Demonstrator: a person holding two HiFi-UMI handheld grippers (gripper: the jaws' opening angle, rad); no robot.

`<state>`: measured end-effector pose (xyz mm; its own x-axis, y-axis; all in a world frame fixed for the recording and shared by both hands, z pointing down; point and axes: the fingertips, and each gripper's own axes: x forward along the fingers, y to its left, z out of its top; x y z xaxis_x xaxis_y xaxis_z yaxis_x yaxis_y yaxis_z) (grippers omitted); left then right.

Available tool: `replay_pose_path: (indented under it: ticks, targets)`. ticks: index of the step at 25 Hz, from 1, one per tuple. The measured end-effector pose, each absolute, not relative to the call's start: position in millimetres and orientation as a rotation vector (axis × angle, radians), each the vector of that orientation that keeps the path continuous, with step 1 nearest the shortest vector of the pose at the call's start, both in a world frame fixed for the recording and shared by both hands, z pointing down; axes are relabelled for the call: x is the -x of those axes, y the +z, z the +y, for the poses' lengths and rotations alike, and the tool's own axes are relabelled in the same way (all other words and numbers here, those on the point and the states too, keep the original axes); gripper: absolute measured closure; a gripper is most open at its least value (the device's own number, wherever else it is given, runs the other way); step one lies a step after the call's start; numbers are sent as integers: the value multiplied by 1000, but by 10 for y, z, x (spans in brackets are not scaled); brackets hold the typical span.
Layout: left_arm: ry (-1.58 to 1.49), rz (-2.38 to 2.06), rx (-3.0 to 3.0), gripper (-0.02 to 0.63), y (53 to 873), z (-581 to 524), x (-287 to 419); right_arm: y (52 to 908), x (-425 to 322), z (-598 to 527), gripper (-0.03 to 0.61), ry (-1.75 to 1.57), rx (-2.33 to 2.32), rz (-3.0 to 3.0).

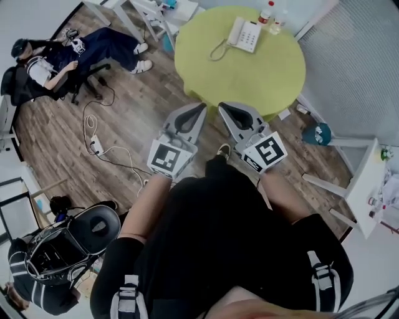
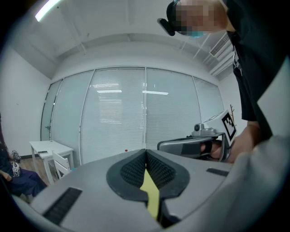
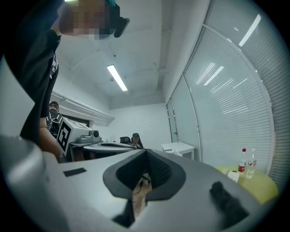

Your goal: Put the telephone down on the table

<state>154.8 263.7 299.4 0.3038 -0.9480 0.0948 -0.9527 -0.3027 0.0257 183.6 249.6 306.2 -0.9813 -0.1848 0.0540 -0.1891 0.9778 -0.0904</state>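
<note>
A white telephone [image 1: 244, 34] with its coiled cord lies on the far side of the round yellow-green table [image 1: 262, 78]. My left gripper [image 1: 198, 106] and right gripper [image 1: 222, 106] are held side by side at the table's near edge, well short of the telephone. Both point level, and both have their jaws closed together with nothing between them. In the left gripper view the black pads [image 2: 146, 168] meet tip to tip, and the right gripper [image 2: 159, 146] shows beside it. The right gripper view shows its pads [image 3: 146, 170] touching too.
Two bottles [image 1: 267, 12] stand at the table's far rim, also seen as bottles [image 3: 244, 161] at the right. A person [image 1: 75, 53] sits in a chair at far left. Cables [image 1: 100, 146] lie on the wood floor. White tables stand at the back [image 1: 165, 12] and right [image 1: 368, 187].
</note>
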Motion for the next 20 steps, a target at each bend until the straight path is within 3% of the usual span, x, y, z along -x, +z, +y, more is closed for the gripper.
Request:
replay_pose_path:
  ticks: [20]
  targets:
    - [111,-1815,-2460,601,3067,1731,-1478,3137,-1786,1586,565,150,-288,-3075]
